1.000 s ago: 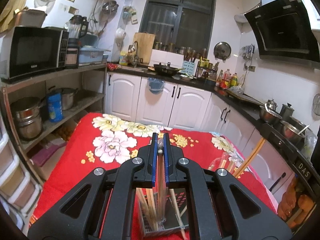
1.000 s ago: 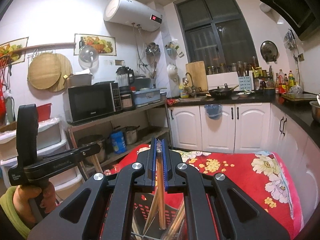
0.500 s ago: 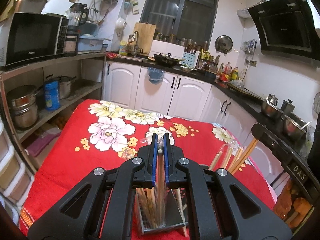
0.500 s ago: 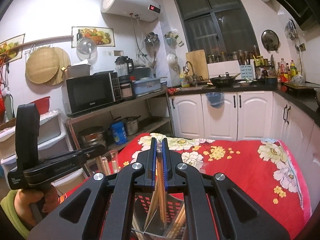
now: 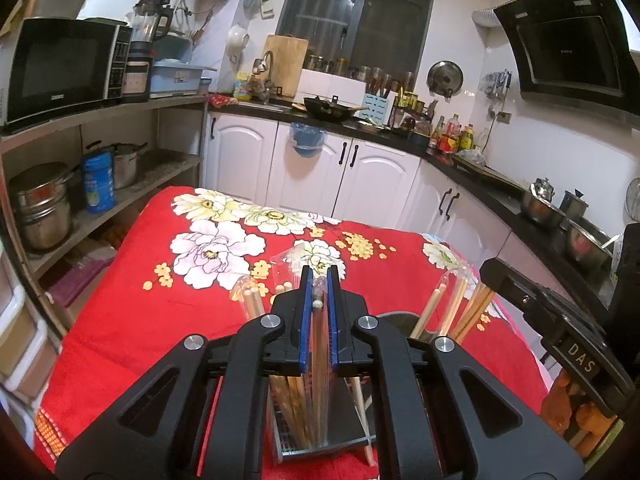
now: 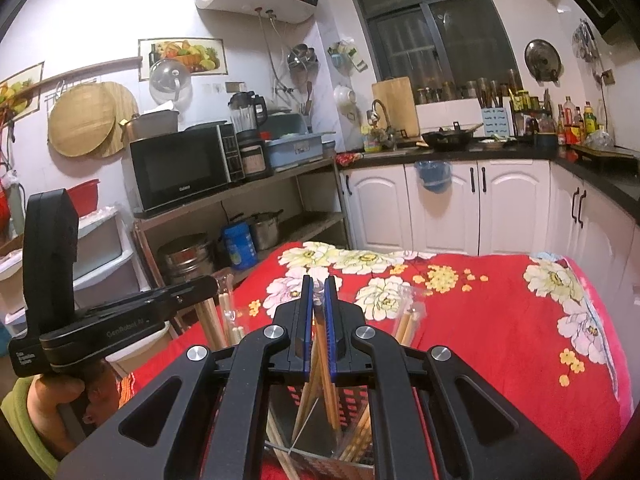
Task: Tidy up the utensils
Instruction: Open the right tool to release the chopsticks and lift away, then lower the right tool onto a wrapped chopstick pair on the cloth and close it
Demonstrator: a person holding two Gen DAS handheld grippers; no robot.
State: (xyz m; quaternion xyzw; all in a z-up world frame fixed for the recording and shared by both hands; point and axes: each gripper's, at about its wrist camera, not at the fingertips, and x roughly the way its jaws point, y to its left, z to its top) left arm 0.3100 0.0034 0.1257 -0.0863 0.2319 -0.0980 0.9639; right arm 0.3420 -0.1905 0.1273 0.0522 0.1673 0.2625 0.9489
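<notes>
Chopsticks (image 5: 317, 344) stand clamped between my left claw (image 5: 319, 280)'s pads and another pair in my right claw (image 6: 318, 286), both directly above the metal holder (image 6: 320, 428), so I should lower straight, releasing only once tips seat.

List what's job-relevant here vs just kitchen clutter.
Job:
left tongs, shut on plastic-wrapped wooden chopsticks
right tongs, gripping another wrapped pair
perforated metal utensil holder

Clutter:
black microwave
blue can
black wok
</notes>
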